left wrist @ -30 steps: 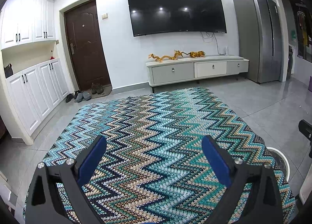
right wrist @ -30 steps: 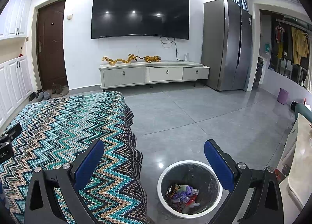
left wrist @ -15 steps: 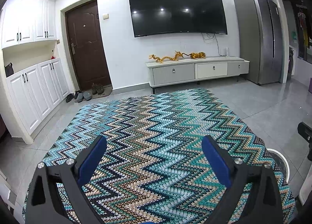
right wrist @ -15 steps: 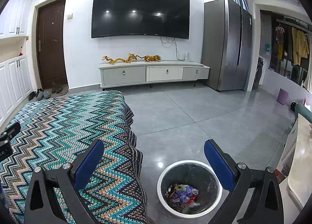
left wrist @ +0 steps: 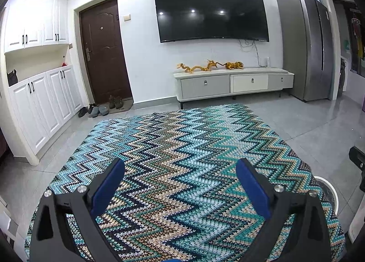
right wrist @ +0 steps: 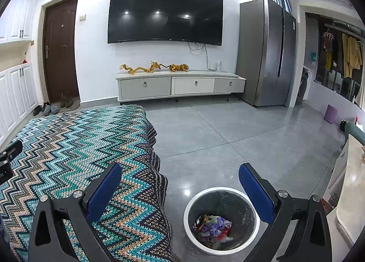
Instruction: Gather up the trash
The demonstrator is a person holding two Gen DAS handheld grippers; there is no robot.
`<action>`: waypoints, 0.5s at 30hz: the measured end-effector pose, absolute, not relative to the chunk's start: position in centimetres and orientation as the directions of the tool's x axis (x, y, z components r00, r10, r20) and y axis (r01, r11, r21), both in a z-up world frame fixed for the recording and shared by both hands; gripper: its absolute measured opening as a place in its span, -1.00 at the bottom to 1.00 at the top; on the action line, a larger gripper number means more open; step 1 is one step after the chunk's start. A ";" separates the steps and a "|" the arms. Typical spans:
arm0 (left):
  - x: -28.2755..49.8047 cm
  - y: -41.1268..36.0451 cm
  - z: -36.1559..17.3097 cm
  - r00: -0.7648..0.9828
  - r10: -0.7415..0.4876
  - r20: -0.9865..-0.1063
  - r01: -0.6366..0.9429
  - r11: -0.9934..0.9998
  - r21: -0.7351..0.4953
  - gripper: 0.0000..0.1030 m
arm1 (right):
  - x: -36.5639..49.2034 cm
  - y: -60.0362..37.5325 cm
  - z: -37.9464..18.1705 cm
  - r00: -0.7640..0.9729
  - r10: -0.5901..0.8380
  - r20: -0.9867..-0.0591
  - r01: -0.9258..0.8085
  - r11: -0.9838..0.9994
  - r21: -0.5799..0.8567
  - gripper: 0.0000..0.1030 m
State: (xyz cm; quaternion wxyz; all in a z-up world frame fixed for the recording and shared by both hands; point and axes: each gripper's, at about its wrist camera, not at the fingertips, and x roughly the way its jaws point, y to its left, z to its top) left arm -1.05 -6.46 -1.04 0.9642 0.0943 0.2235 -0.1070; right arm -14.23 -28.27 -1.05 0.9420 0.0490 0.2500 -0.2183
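Left gripper (left wrist: 180, 177): blue-padded fingers spread wide apart, nothing held between them, hung over a zigzag-patterned cloth (left wrist: 182, 159) in teal, navy and tan that covers a raised surface. Right gripper (right wrist: 180, 179): fingers likewise set wide apart and empty, positioned above the cloth's right edge and a white-rimmed trash bin (right wrist: 189, 230). The bin is seen standing on the grey tiled floor (right wrist: 228, 129) just beside the draped edge of the cloth; a dark liner is fitted, and crumpled trash (right wrist: 213, 227) in purple, red, white and other colours lies at its bottom. In the left wrist view only a sliver of the bin's rim is shown past the cloth's right corner. Background items recorded: a wall-mounted television (right wrist: 165, 13), a low cabinet (right wrist: 180, 86) bearing golden figurines (right wrist: 155, 67), a steel refrigerator (right wrist: 267, 54), a brown door (left wrist: 102, 51), and shoes (left wrist: 100, 107) lined up by it.
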 end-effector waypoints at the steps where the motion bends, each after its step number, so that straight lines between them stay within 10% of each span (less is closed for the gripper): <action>1: -1.1 -6.4 -1.1 0.877 -0.164 -0.452 0.248 0.959 0.134 0.91 | -14.2 -28.2 -1.1 0.780 -0.386 -0.493 0.435 0.900 -0.017 1.00; 15: -1.0 -6.4 -1.1 0.877 -0.164 -0.452 0.248 0.959 0.134 0.91 | -14.1 -28.3 -1.1 0.779 -0.385 -0.495 0.433 0.901 -0.020 1.00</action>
